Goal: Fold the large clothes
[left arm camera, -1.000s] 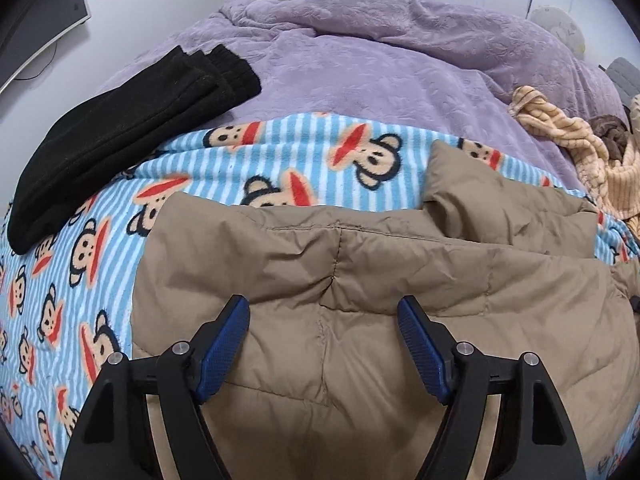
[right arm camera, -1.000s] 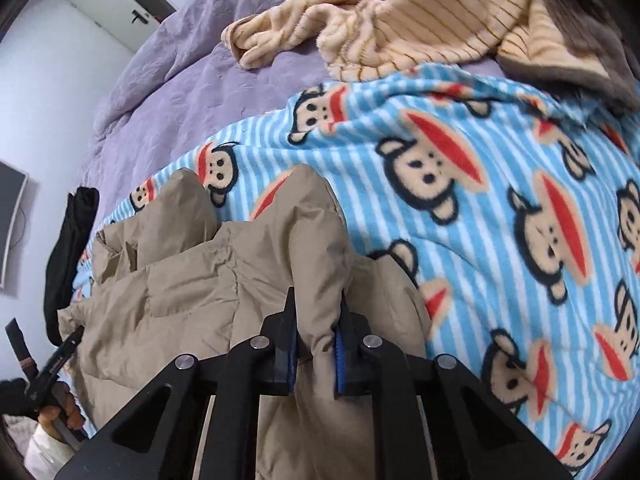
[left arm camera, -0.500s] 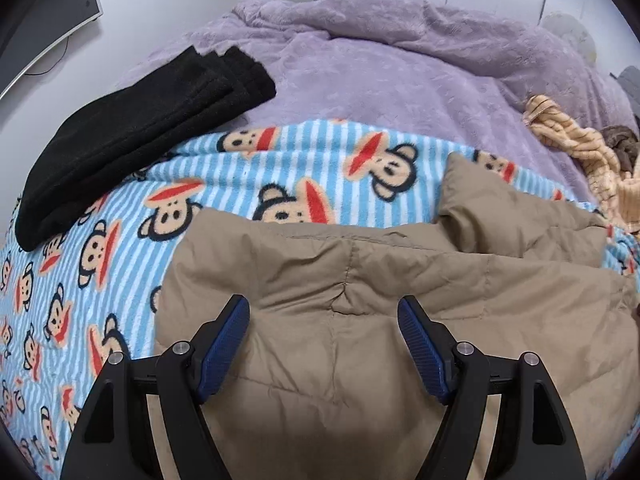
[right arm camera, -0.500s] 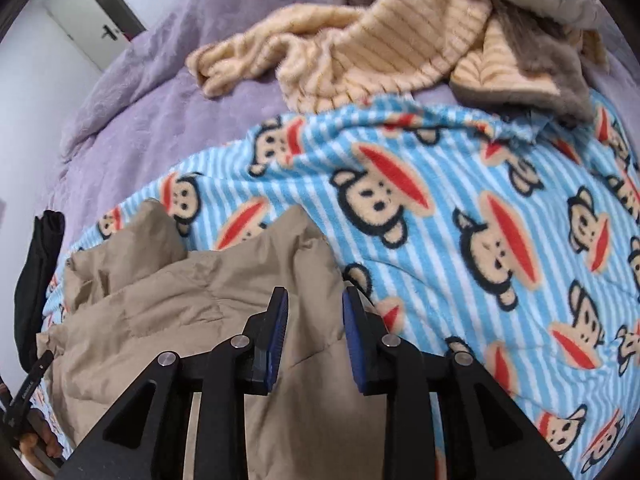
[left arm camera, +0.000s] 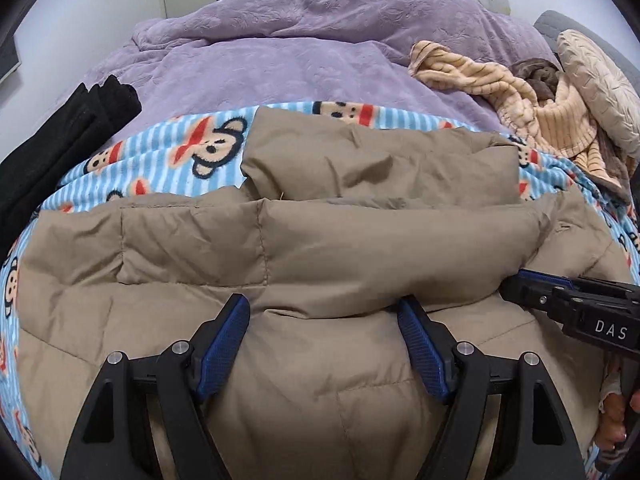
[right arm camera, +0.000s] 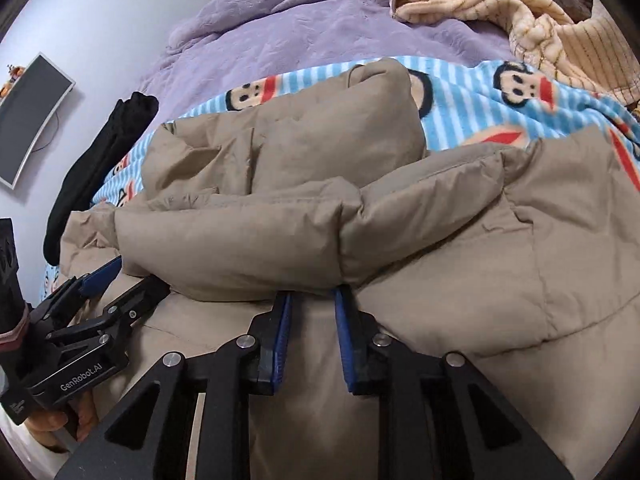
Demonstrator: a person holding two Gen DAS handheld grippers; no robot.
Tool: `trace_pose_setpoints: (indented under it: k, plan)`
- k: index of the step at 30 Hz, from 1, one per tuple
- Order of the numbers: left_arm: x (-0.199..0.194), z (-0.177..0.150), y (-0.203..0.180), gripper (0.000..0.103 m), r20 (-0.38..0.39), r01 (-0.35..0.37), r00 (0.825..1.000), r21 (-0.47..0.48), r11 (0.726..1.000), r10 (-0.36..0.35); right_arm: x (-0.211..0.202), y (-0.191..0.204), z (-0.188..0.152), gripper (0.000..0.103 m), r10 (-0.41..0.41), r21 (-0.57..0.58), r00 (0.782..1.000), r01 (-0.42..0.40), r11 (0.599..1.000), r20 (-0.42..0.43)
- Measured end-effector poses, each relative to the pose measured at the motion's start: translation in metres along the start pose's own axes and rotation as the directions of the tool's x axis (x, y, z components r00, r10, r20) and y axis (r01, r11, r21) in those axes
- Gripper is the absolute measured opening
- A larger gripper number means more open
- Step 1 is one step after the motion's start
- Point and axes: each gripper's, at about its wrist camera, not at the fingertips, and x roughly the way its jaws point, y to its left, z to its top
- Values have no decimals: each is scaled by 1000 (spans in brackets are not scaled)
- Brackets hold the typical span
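A tan puffer jacket (left arm camera: 320, 248) lies spread on a monkey-print blanket on the bed, with a thick fold of it rolled across its middle (right arm camera: 240, 236). My left gripper (left arm camera: 322, 328) hovers open over the jacket's near part with nothing between its fingers; the right wrist view shows it low on the left (right arm camera: 124, 278). My right gripper (right arm camera: 312, 300) has its jaws close together, the tips pinching the lower edge of that fold. It enters the left wrist view from the right (left arm camera: 516, 280), its tip tucked under the fold.
A folded black garment (left arm camera: 60, 140) lies on the blanket's left side. A striped beige garment (left arm camera: 520, 96) and a pillow (left arm camera: 592, 80) sit at the back right on the purple duvet (left arm camera: 280, 60). A screen (right arm camera: 28, 128) hangs on the left wall. A hand (left arm camera: 616, 412) shows at the right edge.
The right gripper has swung left across the jacket and come into the left wrist view. A thick fold now lies across the jacket. The left gripper stays open.
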Motion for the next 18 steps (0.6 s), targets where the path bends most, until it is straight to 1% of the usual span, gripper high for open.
trace_pose_setpoints:
  k: [3,4,6,7,9,10,11,12,13,14,15,16,17,18]
  plan:
    - [13,3,0,79,3,-13,1000,11,1000,13,9,-4,9,21,3,3,1000,-3,1000,-7]
    - [14,5,1,79,-1,-9,1000,13,1000,9,9,-7,13,19,15,7,1000,-14,1000,-16]
    - [11,12,8,78,-7,13,1000,5,1000,-13,0,-15,19,17,25,17,999,-25,1000,-22]
    - [6,15,16,78,3,4,1000,1,1000,-4,-6,-22,21,17,3,17,1000,-3,1000,-10]
    - [-4,20,36,78,28,-45,999,-10,999,45,-23,-40,27,17,-55,27,998,55,998,23]
    - [-8,22,51,78,37,-77,996,-24,997,78,-33,-55,29,17,-102,44,994,101,994,40]
    - [-9,23,65,78,40,-109,993,-41,993,110,-40,-69,30,17,-141,67,989,137,988,50]
    - [-10,24,83,78,39,-155,987,-67,986,158,-45,-85,31,17,-175,96,983,169,981,52]
    - [-8,24,102,78,35,-184,981,-101,978,188,-46,-100,31,17,-194,132,980,186,974,45]
    - [-6,23,117,78,24,-201,978,-132,971,205,-46,-113,31,17,-198,170,980,189,967,35]
    - [-1,21,130,79,11,-215,976,-165,963,219,-42,-126,29,16,-183,211,983,174,962,25]
    - [5,20,141,81,-2,-207,978,-193,959,211,-36,-135,28,16,-161,241,987,153,958,13]
    - [11,18,145,88,-14,-199,980,-210,957,201,-30,-141,27,16,-149,257,989,142,956,8]
    - [18,17,147,89,-22,-195,981,-218,956,195,-24,-144,27,16,-147,264,989,139,954,10]
